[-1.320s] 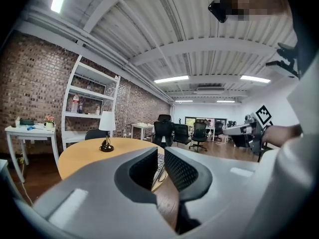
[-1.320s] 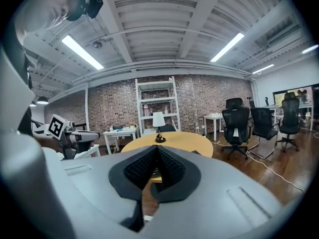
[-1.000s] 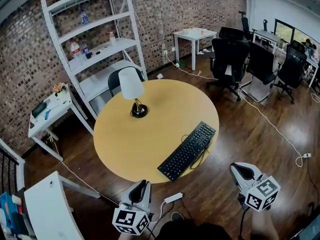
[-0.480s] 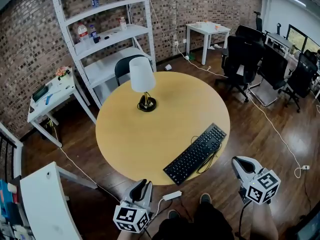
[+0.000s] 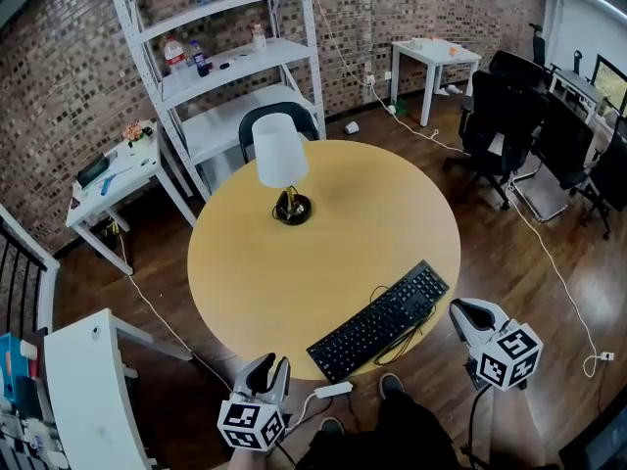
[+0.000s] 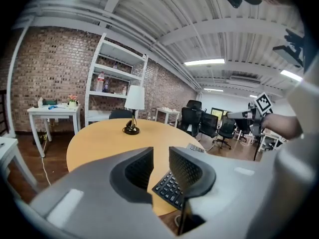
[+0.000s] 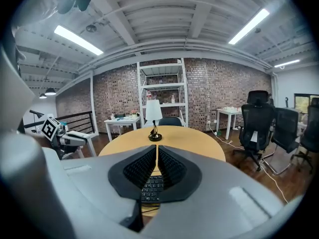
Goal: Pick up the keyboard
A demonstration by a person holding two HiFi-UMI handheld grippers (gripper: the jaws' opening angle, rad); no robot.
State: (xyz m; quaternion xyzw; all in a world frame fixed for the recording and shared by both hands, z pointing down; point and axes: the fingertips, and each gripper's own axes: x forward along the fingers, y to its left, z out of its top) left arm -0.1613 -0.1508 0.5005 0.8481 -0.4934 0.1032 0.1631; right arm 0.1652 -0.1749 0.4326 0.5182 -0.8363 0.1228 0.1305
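A black keyboard [image 5: 380,321] lies slantwise near the front edge of the round yellow table [image 5: 294,282], its cable looped beside it. My left gripper [image 5: 271,367] hovers off the table's front edge, just left of the keyboard's near end. Its jaws are opening and nothing is between them; the left gripper view shows the keyboard [image 6: 169,188] beyond the parted gripper [image 6: 160,158]. My right gripper [image 5: 460,311] is shut and empty, close to the table's edge by the keyboard's far end. In the right gripper view this gripper [image 7: 157,156] points at the keyboard [image 7: 151,185].
A lamp with a white shade [image 5: 282,164] stands mid-table. Behind it are a white shelf unit [image 5: 235,57] and a dark chair [image 5: 279,116]. Black office chairs [image 5: 509,106] stand to the right. A white power strip [image 5: 333,390] lies on the floor between the grippers.
Both grippers have come closer to the table's front edge and the keyboard. The left jaws have parted. The keyboard has not moved on the table.
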